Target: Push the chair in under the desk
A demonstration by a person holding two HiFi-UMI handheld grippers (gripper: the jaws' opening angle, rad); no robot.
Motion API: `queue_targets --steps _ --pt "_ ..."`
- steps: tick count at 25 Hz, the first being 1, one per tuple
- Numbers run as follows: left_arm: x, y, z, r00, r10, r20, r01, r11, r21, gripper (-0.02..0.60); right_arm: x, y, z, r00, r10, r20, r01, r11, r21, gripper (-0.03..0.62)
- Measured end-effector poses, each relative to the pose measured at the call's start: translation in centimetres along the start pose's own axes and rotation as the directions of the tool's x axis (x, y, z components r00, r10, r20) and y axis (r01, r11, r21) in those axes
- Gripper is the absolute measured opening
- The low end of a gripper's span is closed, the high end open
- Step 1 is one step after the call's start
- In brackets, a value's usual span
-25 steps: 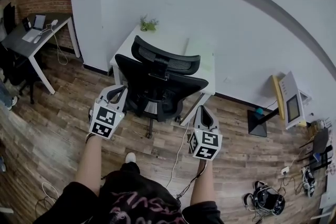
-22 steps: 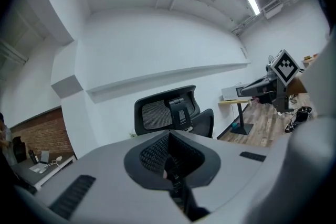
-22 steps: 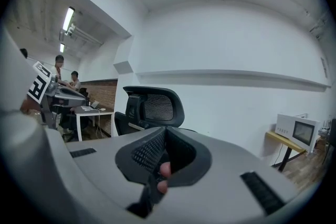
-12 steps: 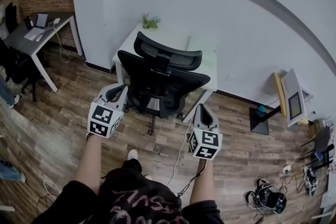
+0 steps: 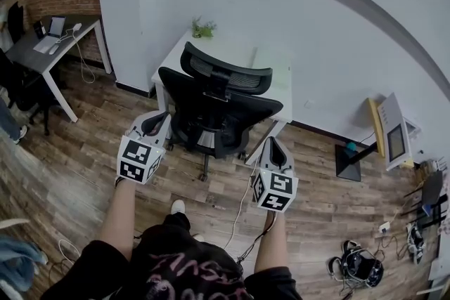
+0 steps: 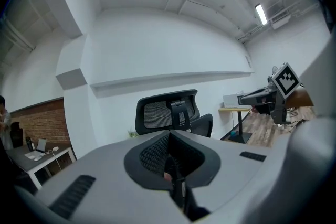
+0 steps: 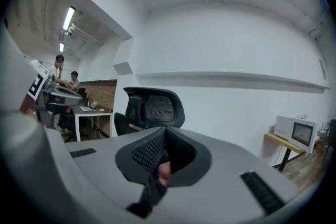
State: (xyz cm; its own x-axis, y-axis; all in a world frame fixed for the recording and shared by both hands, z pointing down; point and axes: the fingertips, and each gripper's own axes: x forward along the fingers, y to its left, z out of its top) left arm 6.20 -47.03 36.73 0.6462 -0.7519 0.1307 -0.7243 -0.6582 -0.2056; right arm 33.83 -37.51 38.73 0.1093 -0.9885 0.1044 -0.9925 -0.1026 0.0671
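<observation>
A black mesh office chair (image 5: 218,109) is seen drawn up against the front edge of a white desk (image 5: 273,77), its backrest turned to the person and its seat seemingly not yet fully under the tabletop. The left gripper (image 5: 159,119) is held just short of the chair's left side and the right gripper (image 5: 273,145) just short of its right; the fingers of both are pressed together on nothing, and neither touches the chair. The chair is judged to be fairly light and likely to roll and swivel readily on the wooden floor (image 5: 91,151), so it would best be pushed on the stiff rim of the backrest at both sides evenly, the mesh being likely to give. A white cable (image 5: 242,204) lies on the floor just behind the chair's base and could snag it. A small plant (image 5: 202,29) stands on the tabletop beyond the chair, and a second desk (image 5: 39,56) is set well to its left.
</observation>
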Motion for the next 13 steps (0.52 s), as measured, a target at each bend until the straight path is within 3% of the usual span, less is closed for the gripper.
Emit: queue_targets --steps 13 --pt "0.76 0.33 -0.31 1.0 0.009 -0.013 -0.009 1.0 -0.008 0.014 0.81 0.66 -0.66 0.999 0.033 -0.014 -0.034 0.999 -0.029 0.023"
